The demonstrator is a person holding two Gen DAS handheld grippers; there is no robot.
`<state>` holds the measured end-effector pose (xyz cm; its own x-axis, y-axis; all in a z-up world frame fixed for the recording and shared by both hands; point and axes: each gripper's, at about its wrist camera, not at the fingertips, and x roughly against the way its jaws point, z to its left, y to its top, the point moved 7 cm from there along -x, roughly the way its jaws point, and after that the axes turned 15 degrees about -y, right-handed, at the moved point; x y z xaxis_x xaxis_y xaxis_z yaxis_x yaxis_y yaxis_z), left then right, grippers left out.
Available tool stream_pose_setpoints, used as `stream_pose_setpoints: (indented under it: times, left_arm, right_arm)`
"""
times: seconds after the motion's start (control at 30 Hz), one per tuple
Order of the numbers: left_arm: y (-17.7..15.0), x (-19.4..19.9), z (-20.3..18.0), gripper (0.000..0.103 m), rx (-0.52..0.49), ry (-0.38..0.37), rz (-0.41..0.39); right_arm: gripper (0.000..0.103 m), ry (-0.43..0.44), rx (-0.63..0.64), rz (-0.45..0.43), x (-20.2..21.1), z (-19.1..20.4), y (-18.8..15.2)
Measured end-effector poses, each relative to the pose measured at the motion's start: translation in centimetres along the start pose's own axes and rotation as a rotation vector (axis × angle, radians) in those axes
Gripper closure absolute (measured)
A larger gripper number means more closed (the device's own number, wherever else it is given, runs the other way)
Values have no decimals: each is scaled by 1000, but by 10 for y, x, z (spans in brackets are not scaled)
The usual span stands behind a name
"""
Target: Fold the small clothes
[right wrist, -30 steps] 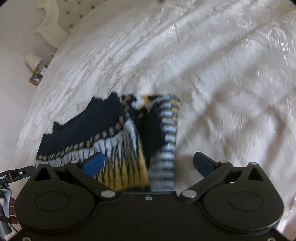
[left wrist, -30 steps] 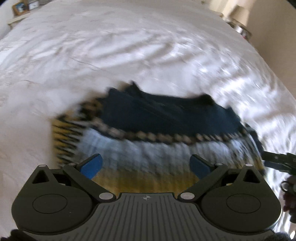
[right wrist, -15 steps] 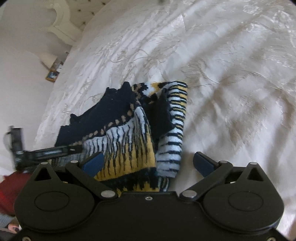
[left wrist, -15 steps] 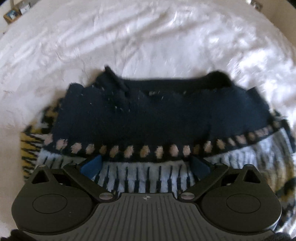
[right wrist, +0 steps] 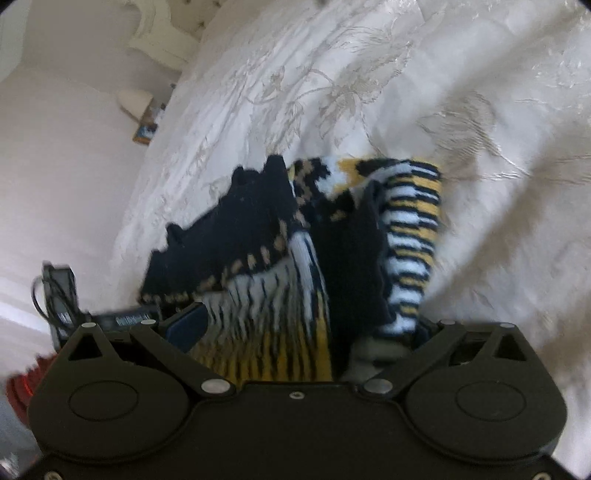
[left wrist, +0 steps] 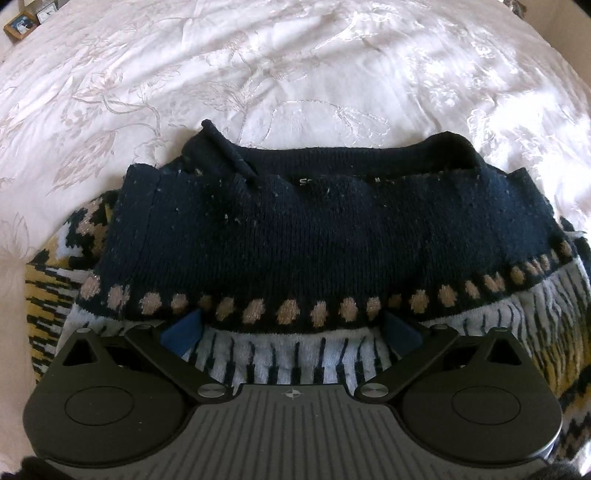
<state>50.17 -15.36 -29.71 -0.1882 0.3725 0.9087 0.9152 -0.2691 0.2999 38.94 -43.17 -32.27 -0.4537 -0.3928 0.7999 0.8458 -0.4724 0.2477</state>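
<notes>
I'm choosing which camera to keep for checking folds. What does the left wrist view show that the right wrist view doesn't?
Only the left wrist view shows the navy, yellow and white patterned knit sweater from the front, with its neckline and inner label. Only the right wrist view shows its striped folded sleeve edge side-on, the left gripper and a white lamp. Both show the sweater on the white embroidered bedspread and a small framed picture.

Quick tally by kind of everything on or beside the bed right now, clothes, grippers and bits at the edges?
Jumper: 1, navy with yellow, white and tan pattern, lying on the bedspread
Hand-held gripper: 2, left hand-held gripper and right hand-held gripper, both wide open over the jumper
Picture frame: 1
Lamp: 1
Total: 5
</notes>
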Motion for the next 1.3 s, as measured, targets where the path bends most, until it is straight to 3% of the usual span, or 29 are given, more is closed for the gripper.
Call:
stream_pose_setpoints:
  times: [0.13, 0.3, 0.5, 0.7, 0.8, 1.0, 1.07, 1.13, 1.2, 1.3]
  left_arm:
    - [2, 0, -3, 0, 0, -7, -4]
    - [4, 21, -8, 2, 9, -28, -33]
    - [-32, 57, -36, 2, -44, -10, -72]
    - [-82, 34, -33, 1, -18, 10, 38]
    - [-82, 26, -29, 1, -29, 10, 52]
    - [-75, 67, -29, 2, -17, -1, -31]
    - [-84, 85, -32, 2, -18, -11, -55]
    - [-97, 99, -33, 2, -15, -16, -64]
    - [-112, 111, -35, 2, 3, -22, -74]
    - [-127, 126, -32, 2, 26, -36, -90]
  right_arm:
    - [0, 37, -64, 6, 0, -5, 3]
    - [0, 38, -55, 23, 6, -6, 0]
    - [0, 29, -57, 38, 9, -5, -3]
    - [1, 20, -36, 32, 15, -3, -14]
    - [1, 10, -33, 23, 16, -3, -16]
    - [0, -5, -37, 29, 9, -1, -12]
    - [7, -17, -22, 33, 9, 0, -13]
    - [41, -67, 3, 33, 7, 2, -14]
    - [62, -134, 38, 44, 5, 3, -15]
    - [71, -141, 59, 22, 10, 10, -16]
